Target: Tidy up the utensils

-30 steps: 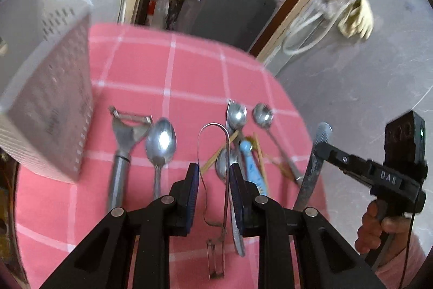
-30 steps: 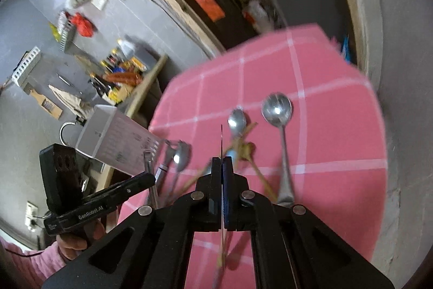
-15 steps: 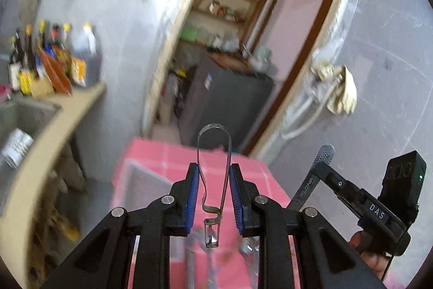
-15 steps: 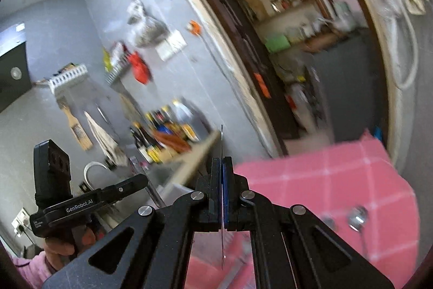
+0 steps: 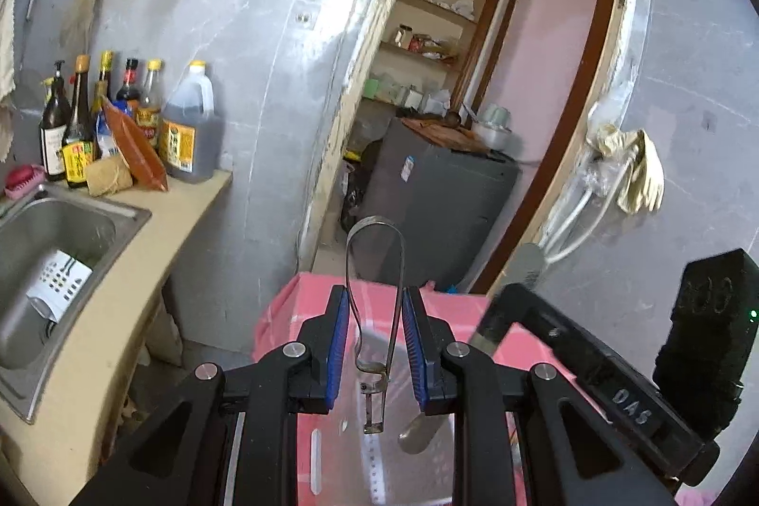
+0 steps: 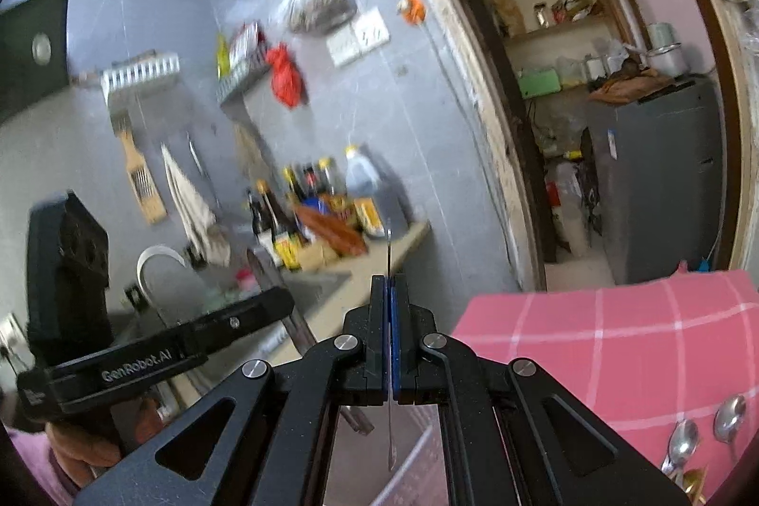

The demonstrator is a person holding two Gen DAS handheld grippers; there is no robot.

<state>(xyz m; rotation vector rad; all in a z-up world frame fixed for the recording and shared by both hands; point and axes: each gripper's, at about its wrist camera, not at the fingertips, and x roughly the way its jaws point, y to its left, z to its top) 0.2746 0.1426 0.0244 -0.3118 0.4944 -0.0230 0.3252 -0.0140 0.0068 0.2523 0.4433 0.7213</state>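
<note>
Both grippers are up in the air over the kitchen right now, pointing toward the doorway. The left gripper (image 5: 374, 342) has its blue pads (image 5: 337, 345) pinched on a pair of thin metal tongs (image 5: 374, 269), one pad on each arm, with the looped end sticking up past the fingertips and the tips hanging down below. Right under it there's a white perforated basket (image 5: 379, 458) sitting on the table with the pink checked cloth (image 5: 294, 307). The right gripper (image 6: 390, 335) is squeezed tight on a butter knife (image 6: 389, 444), seen edge-on as a thin sliver in its own camera; in the left wrist view its handle pokes up and the rounded blade hangs down near the basket. Two spoons (image 6: 683, 439) lie on the cloth, well off to the right side in the right wrist view. A steel sink (image 5: 57, 240) in the counter sits to the left, with a row of sauce bottles (image 5: 118, 117) behind it.
</note>
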